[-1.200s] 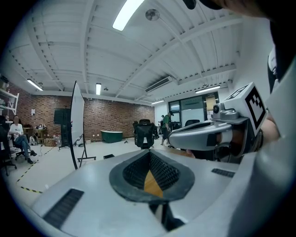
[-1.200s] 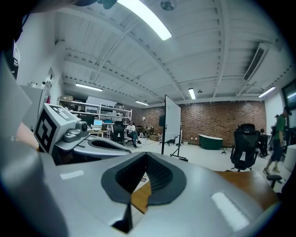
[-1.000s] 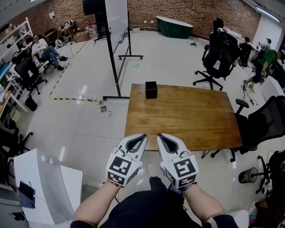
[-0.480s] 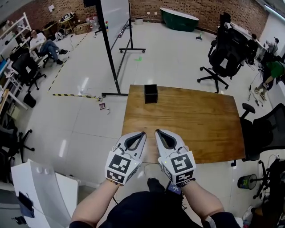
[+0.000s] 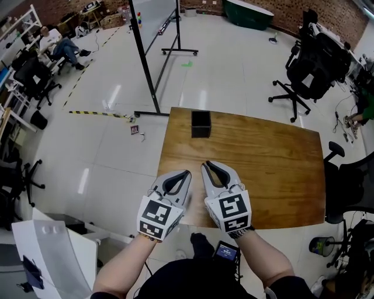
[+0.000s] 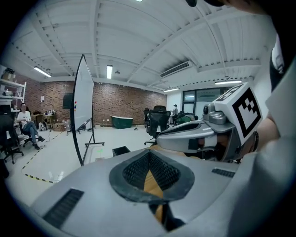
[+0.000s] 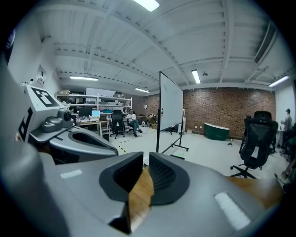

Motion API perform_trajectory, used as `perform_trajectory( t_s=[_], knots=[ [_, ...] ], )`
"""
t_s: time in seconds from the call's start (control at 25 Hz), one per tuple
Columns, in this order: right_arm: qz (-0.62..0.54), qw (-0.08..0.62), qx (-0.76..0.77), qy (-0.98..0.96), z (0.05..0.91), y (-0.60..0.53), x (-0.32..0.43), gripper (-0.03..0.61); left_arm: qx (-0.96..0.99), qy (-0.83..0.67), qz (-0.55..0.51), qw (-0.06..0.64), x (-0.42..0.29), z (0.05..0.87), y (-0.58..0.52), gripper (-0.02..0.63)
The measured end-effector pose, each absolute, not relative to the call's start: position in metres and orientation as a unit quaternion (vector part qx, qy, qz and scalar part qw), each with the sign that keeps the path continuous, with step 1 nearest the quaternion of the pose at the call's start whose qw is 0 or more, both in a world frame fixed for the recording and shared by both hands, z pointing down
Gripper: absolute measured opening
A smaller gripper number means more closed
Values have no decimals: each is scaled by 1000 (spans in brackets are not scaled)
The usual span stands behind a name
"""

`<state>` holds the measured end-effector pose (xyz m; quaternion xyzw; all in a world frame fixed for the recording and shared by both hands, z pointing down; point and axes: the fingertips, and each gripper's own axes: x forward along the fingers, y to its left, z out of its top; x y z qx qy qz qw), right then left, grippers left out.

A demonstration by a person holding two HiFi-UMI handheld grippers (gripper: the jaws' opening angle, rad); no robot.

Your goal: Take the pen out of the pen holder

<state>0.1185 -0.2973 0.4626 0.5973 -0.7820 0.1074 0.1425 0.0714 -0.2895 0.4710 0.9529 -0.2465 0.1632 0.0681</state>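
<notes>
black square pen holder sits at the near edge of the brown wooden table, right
Not the near edge. The black square pen holder sits at the far edge of the brown wooden table, as the head view shows.

One wooden table, one black pen holder, one free-standing whiteboard.

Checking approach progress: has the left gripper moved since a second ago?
Yes. The left gripper has advanced farther over the table, toward the pen holder.

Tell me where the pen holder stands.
In the head view, the black pen holder stands at the far edge of the wooden table, toward its left corner, near the whiteboard stand.
</notes>
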Motion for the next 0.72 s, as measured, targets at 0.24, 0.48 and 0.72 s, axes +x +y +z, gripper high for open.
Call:
perform_trajectory(
  t_s=[0.24, 0.48, 0.72],
  knots=[
    [119, 162, 591, -781, 499, -348, 133, 64, 945, -264, 175, 85, 79, 499, -332, 5],
    [111, 188, 584, -782, 530, -395, 141, 84, 940, -272, 185, 94, 91, 523, -369, 5],
    [122, 207, 580, -779, 565, -437, 150, 93, 935, -275, 197, 107, 104, 549, -400, 5]
  ],
)
